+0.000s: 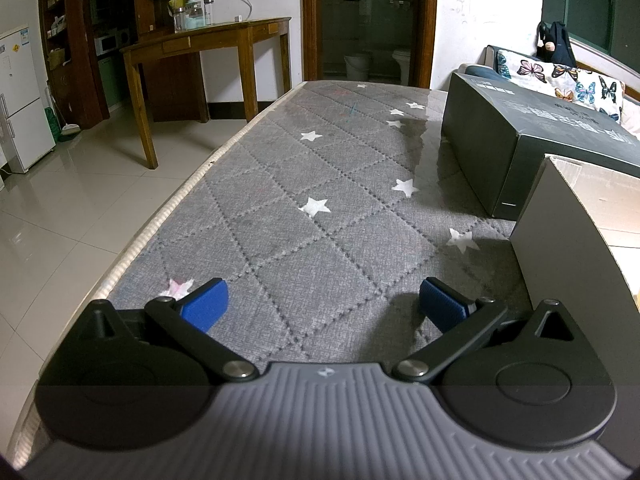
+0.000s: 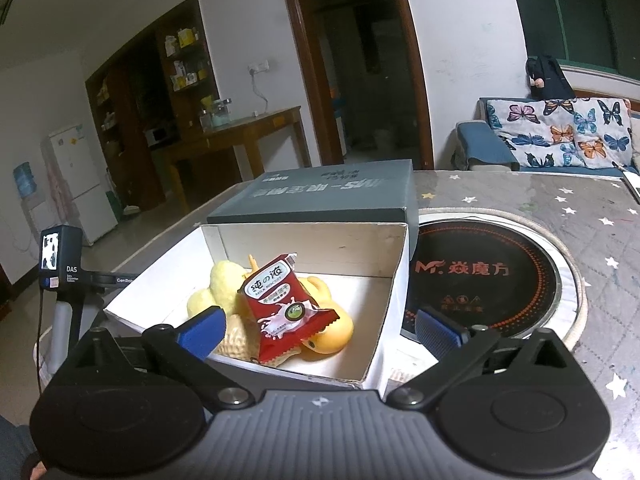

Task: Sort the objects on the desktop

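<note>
- White box (image 2: 298, 246): open-topped, on the quilted table (image 1: 280, 184); taken as the landmark for all places below.
- Red snack packet (image 2: 282, 306): inside the box, propped on the yellow things, its lower corner over the near wall side.
- Yellow toys (image 2: 224, 284): inside the box, under and behind the packet; a duck-like one (image 2: 334, 328) lies at the near right.
- Dark box (image 2: 332, 192): just behind the white box, touching its far wall.
- Round black cooker plate (image 2: 488, 276): set into the table just right of the box.
- Right gripper (image 2: 316, 332): above the near edge of the box; fingers spread wide, nothing pressed between them, the packet lying free below.
- Left gripper (image 1: 320, 306): over bare quilt to the left of the box; fingers apart and empty.
- Black device on a stand (image 2: 60, 256): left of the box, off its corner.
- Risk: the packet sits loosely on a rounded heap; a knock on the near wall as the right gripper withdraws could tip it out.
- Risk: dropping further items onto this heap could roll the duck-like toy over the low near wall.
</note>
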